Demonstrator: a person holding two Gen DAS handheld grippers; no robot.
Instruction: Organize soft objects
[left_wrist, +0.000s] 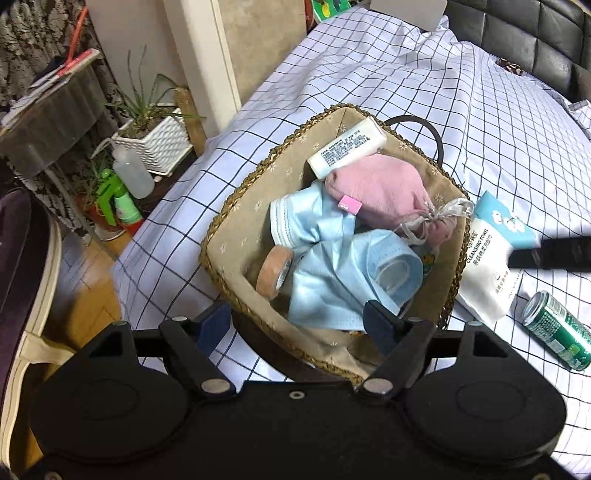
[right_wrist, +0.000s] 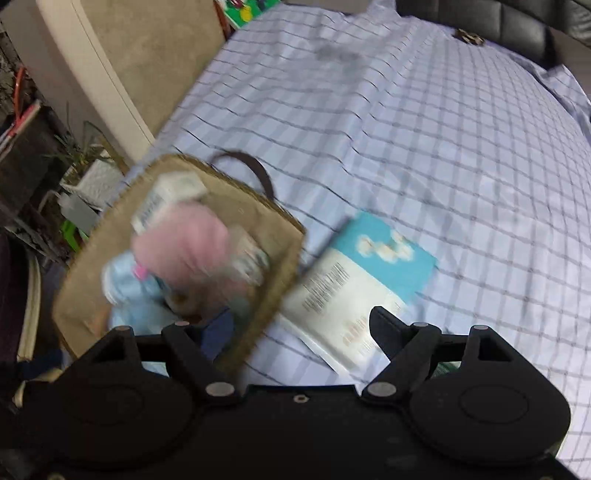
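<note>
A woven basket (left_wrist: 266, 177) with a beige liner sits on the checked bedsheet (left_wrist: 406, 74). Inside lie a white tissue pack (left_wrist: 347, 146), a pink drawstring pouch (left_wrist: 384, 192), crumpled blue face masks (left_wrist: 343, 266) and a tape roll (left_wrist: 271, 271). My left gripper (left_wrist: 297, 325) is open over the basket's near corner, one finger above the masks and the other outside the rim, holding nothing. A white and blue cleansing-towel pack (right_wrist: 354, 284) lies right of the basket (right_wrist: 92, 295). My right gripper (right_wrist: 299, 328) is open just above the pack's near end and the basket's right rim; this view is motion-blurred.
A green can (left_wrist: 557, 339) lies on the sheet near the pack. Off the bed's left edge stand a white planter (left_wrist: 159, 144), a clear bottle (left_wrist: 133, 173) and a green spray bottle (left_wrist: 118, 199). A black padded headboard (left_wrist: 535, 40) bounds the far side.
</note>
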